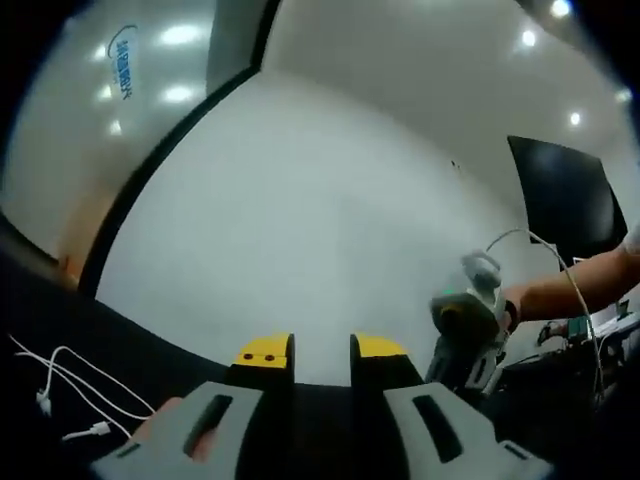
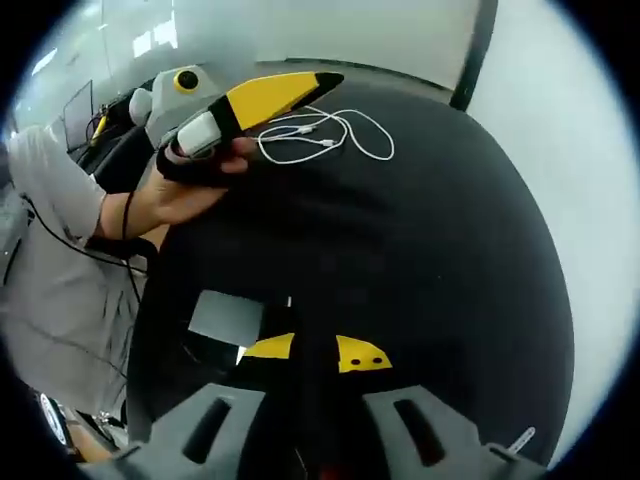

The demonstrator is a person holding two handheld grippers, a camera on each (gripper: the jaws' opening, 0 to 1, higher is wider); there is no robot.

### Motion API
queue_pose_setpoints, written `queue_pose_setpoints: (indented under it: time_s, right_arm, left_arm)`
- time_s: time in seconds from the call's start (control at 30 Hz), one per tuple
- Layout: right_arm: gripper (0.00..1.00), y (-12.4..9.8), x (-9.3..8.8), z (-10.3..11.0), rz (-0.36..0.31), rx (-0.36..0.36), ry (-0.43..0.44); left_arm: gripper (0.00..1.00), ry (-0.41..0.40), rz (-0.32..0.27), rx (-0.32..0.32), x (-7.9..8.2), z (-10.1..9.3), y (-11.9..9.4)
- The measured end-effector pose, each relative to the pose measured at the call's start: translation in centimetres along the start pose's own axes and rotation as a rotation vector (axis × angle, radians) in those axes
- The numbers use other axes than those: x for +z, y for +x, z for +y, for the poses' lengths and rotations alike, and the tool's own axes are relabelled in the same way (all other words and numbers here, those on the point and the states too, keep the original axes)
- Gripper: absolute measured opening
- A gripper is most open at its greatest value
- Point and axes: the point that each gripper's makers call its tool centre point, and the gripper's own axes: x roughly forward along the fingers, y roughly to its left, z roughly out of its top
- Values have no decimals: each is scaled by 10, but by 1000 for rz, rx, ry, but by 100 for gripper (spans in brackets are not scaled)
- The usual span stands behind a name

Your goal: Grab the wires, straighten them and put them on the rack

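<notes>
Plain white wall (image 1: 330,220), dark vertical trim strip (image 1: 150,190), glass panel with blue lettering (image 1: 123,62) reflecting lamps, recessed ceiling lights (image 1: 529,38), black wall screen (image 1: 565,195), black desk (image 2: 420,260), bright even light

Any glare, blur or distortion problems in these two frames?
Left gripper view: ceiling lights glare, the wall bows, soft focus throughout. Right gripper view: the dark table curves strongly, the white cable stays legible, the window is overexposed.
</notes>
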Motion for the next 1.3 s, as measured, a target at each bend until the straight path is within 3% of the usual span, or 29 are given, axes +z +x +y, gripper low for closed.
queue_pose_setpoints:
  time_s: [0.13,0.2,0.3,0.33,0.37,0.4,0.43,0.47,0.53,0.57,0.67,0.73,0.77,0.87,0.9,0.93,1.0,1.07,1.17,1.23,1.3]
  right_arm:
    - [13,13,-2,14,27,44,-6]
    - [13,20,-11,10,88,23,-80]
    - [9,26,-6,14,73,52,-23]
    - [2,25,-6,12,76,45,-30]
    - [1,27,0,5,43,7,-35]
    - [1,23,-4,-2,71,-29,-29]
    - [1,19,-3,-2,62,-21,-27]
    - [1,12,6,-3,-19,-24,-15]
    - [1,-2,14,-8,-97,-47,63]
    - [1,-13,23,-13,-172,-56,121]
    - [1,-67,46,-30,-460,-117,281]
    - [1,-104,61,-29,-672,-143,269]
    - [1,-132,67,-26,-824,-164,281]
    - [1,-171,54,-39,-1022,-265,391]
    - [1,-172,36,-46,-1034,-313,488]
    - [1,-170,24,-47,-1040,-336,511]
    - [1,-159,8,-38,-1004,-393,472]
    - [1,-158,1,-37,-989,-414,480]
    - [1,-159,-7,-18,-963,-448,468]
    - [1,-146,-26,-28,-828,-497,471]
    - [1,-125,-26,-36,-748,-514,457]
  left_arm:
    - [23,-23,-4,-4,0,1,1]
    - [22,-31,-8,-13,-1,-1,2]
    - [22,-19,6,-12,-3,-1,3]
    - [22,-21,11,-13,-4,-1,3]
    - [22,-24,19,-14,-6,-2,4]
    - [22,-23,26,-13,-8,-1,5]
    - [22,-23,32,-10,-9,0,4]
    - [22,-24,32,-7,-9,2,5]
    - [22,-32,33,-4,-10,4,5]
    - [22,-37,37,0,-11,6,5]
    - [22,-55,57,6,-15,6,6]
    - [22,-53,76,5,-19,7,6]
    - [22,-56,80,-2,-20,5,6]
    - [22,-59,103,-34,-25,-1,8]
    - [22,-60,106,-45,-26,-4,8]
    - [22,-55,118,-51,-28,-6,8]
    - [22,-22,153,-54,-35,-9,9]
    - [22,-23,168,-63,-38,-13,9]
    - [22,5,206,-64,-47,-15,10]
    - [22,9,222,-63,-50,-17,10]
    - [22,18,232,-65,-54,-16,12]
